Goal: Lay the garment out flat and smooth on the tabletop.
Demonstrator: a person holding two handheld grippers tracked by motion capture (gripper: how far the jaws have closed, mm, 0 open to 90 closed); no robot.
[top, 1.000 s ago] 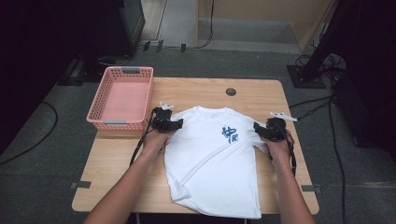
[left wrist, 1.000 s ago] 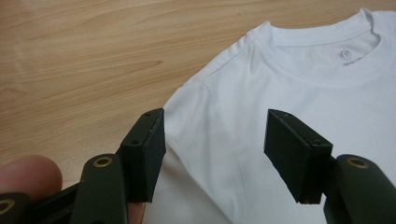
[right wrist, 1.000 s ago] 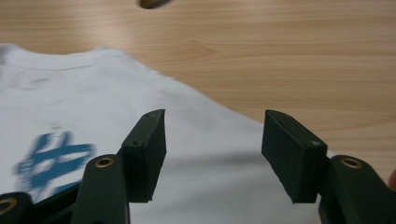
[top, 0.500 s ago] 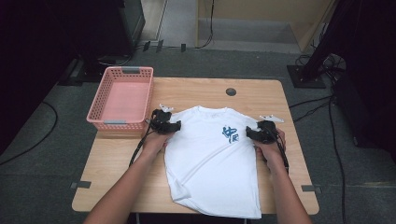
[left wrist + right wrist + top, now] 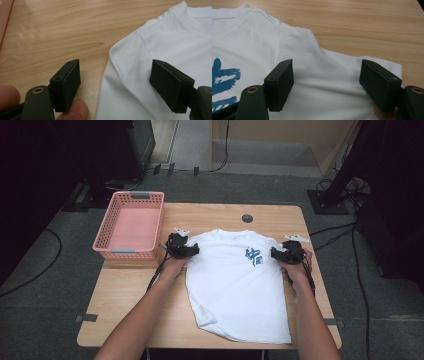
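A white T-shirt [image 5: 240, 290] with a blue print on the chest lies flat, face up, on the wooden table [image 5: 130, 300]. My left gripper [image 5: 189, 251] rests low at the shirt's left shoulder. In the left gripper view the left gripper [image 5: 116, 66] is open and its jaws have just been opening; the T-shirt's [image 5: 160, 42] shoulder edge runs between them untouched. My right gripper [image 5: 276, 254] sits over the right sleeve. In the right gripper view the right gripper [image 5: 327, 65] is open too, jaws just widened, astride the T-shirt's [image 5: 262, 45] sleeve.
A pink plastic basket [image 5: 135, 196] stands at the table's back left corner, close to my left gripper. A dark round hole [image 5: 247, 218] is in the tabletop behind the collar. Cables trail on the floor around the table.
The right gripper has moved left and down onto the sleeve. The left gripper has edged toward the shoulder. The shirt lies where it was.
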